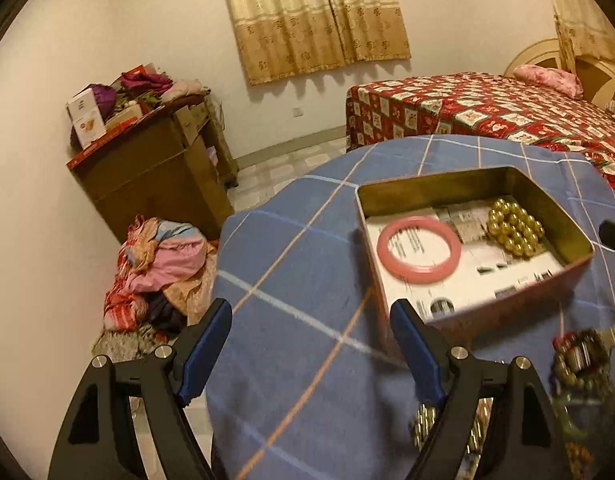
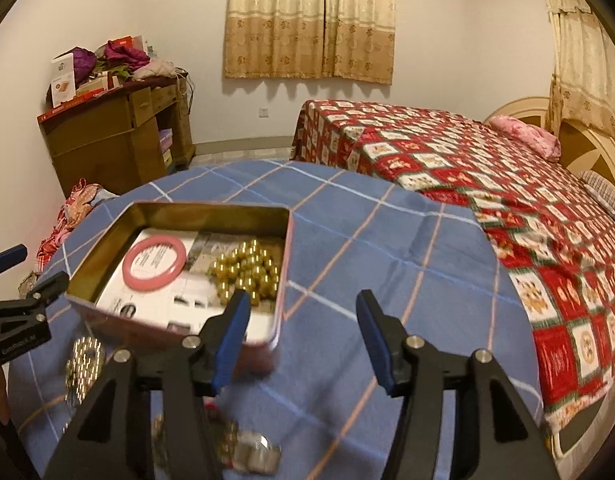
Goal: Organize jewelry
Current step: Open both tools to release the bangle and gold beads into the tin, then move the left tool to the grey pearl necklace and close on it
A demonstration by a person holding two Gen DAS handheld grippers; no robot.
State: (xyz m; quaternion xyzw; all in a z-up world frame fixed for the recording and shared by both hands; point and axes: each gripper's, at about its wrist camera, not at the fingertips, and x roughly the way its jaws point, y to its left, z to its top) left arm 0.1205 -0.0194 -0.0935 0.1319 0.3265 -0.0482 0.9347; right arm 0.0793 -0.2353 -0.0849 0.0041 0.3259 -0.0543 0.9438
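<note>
Left wrist view: left gripper (image 1: 311,320) wide, empty; right gripper (image 2: 303,312) also wide; pink bangle (image 1: 419,249) lies inside tin (image 1: 435,184).

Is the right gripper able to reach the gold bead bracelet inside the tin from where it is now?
Probably yes. The right gripper is open and empty, the tin has no lid, and the gold bead bracelet lies uncovered near its right wall.

Warm dim indoor light, soft curtain shadows, strong fisheye bending (dark corners), motion-blurred foreground.
</note>
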